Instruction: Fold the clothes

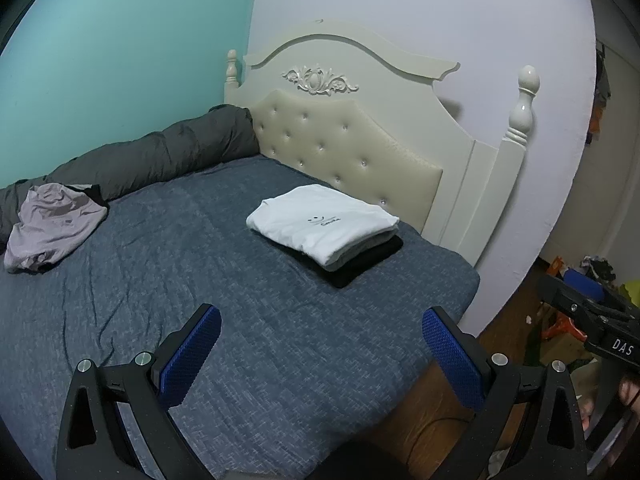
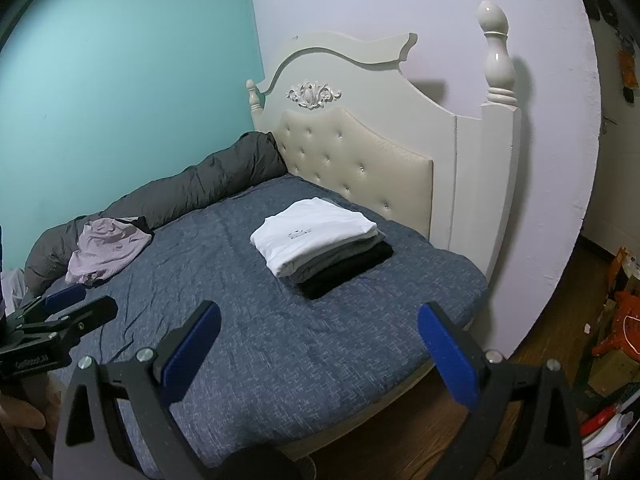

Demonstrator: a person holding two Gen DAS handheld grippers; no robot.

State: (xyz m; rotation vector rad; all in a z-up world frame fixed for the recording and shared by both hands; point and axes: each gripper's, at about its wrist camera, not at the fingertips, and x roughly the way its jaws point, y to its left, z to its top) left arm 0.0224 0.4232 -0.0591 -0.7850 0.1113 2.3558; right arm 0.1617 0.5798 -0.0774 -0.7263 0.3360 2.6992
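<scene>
Bed [image 1: 240, 300]: one, lying under a blue-grey woven cover, cream tufted headboard [image 1: 344, 148] standing behind.
Duvet [image 1: 160, 152]: one grey roll, lying left of the headboard.
Folded stack [image 1: 332, 236]: three garments sitting just before the headboard; white top one showing a small unreadable print.
Lilac garment [image 1: 52, 228]: one, lying crumpled, well left of the stack.
Left gripper [image 1: 320, 340]: gaping wide, gripping nothing.
Right gripper [image 2: 318, 340]: gaping wide, gripping nothing; "DAS" showing.

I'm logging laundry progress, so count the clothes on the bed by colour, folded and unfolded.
White, folded: 1, white shirt on top of the stack
Grey, folded: 1, grey garment in the middle
Black, folded: 1, black garment at the bottom
Lilac, unfolded: 1, lilac garment crumpled beside the duvet
Total: 4
</scene>
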